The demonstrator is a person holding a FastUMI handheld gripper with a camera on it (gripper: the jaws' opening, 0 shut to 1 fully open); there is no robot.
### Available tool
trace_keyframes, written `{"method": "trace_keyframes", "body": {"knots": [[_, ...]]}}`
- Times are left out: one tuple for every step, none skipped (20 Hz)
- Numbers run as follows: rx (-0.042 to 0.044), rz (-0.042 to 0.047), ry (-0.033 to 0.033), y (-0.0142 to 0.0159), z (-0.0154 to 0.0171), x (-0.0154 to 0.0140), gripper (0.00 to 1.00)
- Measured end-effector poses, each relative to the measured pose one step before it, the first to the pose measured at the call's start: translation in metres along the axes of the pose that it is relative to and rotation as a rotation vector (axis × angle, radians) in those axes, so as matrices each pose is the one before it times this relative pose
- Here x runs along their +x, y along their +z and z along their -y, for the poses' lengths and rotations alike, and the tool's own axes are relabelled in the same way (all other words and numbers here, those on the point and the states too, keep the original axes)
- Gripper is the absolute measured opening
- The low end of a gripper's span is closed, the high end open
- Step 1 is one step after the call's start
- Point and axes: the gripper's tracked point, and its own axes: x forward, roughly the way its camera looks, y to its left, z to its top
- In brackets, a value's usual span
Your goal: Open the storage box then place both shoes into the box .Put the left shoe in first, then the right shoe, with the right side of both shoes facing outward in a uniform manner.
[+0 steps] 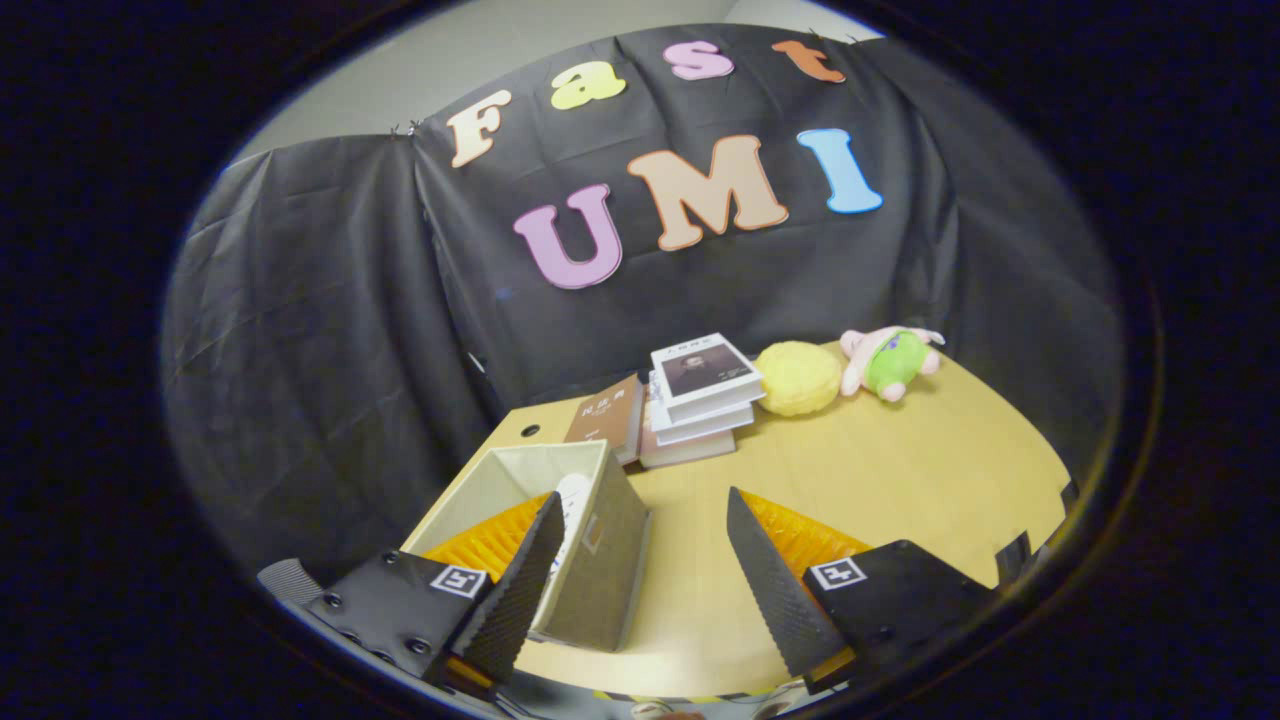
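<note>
On the wooden table [900,470], gripper [640,560] jaws spread beside the storage box [600,560].

Tongs [640,520] finger hides storage box's [600,560] near corner.

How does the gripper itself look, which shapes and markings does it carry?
The gripper has two wedge-shaped jaws with finely ribbed inner faces, standing open. Each jaw's mount carries a small square black-and-white marker, and the left mount shows round screws.

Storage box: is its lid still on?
No, the storage box stands open-topped by the left finger of the open tongs, something white inside.
</note>
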Motion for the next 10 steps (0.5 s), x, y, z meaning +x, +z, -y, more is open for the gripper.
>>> {"method": "trace_keyframes", "body": {"knots": [[-0.00261,0.02800,-0.01246,0.00859,0.01182,-0.00446,1.00],[-0.00385,0.02539,-0.01277,0.00890,0.01156,-0.00502,1.00],[-0.00845,0.02290,-0.01305,0.00753,0.01195,-0.00393,1.00],[-0.01164,0.02778,-0.01332,0.00969,0.01321,-0.00457,1.00],[-0.01508,0.02260,-0.01486,0.00715,0.01331,-0.00319,1.00],[-0.01706,0.02419,-0.01044,0.00881,0.01196,-0.00274,1.00],[-0.01752,0.02340,-0.01407,0.00712,0.01191,-0.00259,1.00],[-0.01392,0.01891,-0.01090,0.00663,0.01255,-0.00372,1.00],[-0.01108,0.01843,-0.01150,0.00623,0.01164,-0.00293,1.00],[-0.00960,0.01776,-0.00970,0.00633,0.01165,-0.00307,1.00]]}}
